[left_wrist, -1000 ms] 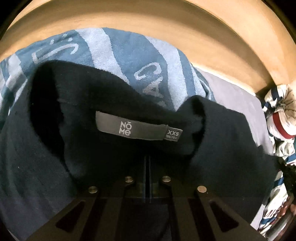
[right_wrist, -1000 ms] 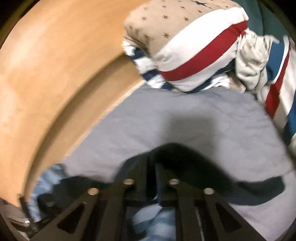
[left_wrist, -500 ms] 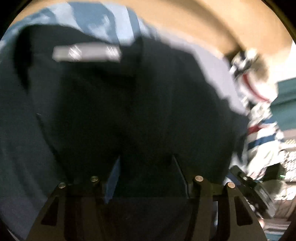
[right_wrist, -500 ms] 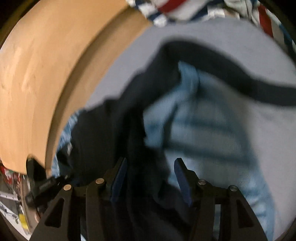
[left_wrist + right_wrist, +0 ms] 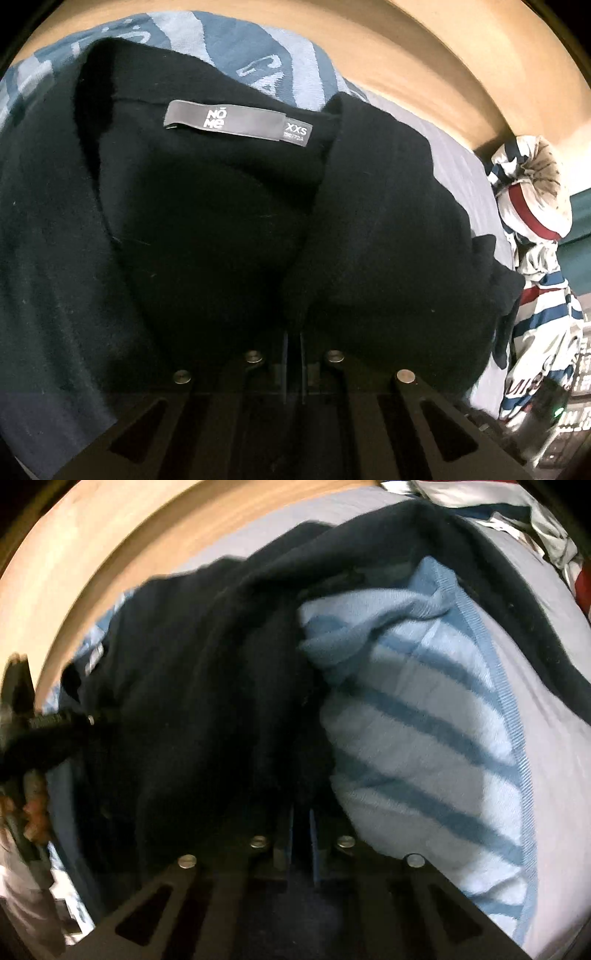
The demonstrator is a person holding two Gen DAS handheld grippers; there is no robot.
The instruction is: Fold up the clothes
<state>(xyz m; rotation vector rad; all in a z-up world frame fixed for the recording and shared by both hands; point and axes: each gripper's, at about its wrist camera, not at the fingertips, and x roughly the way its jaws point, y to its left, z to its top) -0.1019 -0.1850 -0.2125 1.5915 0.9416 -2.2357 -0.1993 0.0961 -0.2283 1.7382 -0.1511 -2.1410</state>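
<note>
The black knit top (image 5: 229, 229) lies on the grey sheet (image 5: 458, 173), draped over a blue striped towel (image 5: 424, 716), its collar label (image 5: 236, 123) on the far side. It looks soft, thick and limp, likely to sag and drag, so pinching doubled fabric at seams or shoulders seems wisest. The left gripper (image 5: 293, 332) has just been closing and is clenched on a black fold near the neck opening; the right gripper (image 5: 301, 812) has likewise just closed, grasping the top's dark edge beside the towel. No container appears; a crumpled striped bundle (image 5: 532, 206) sits far right.
</note>
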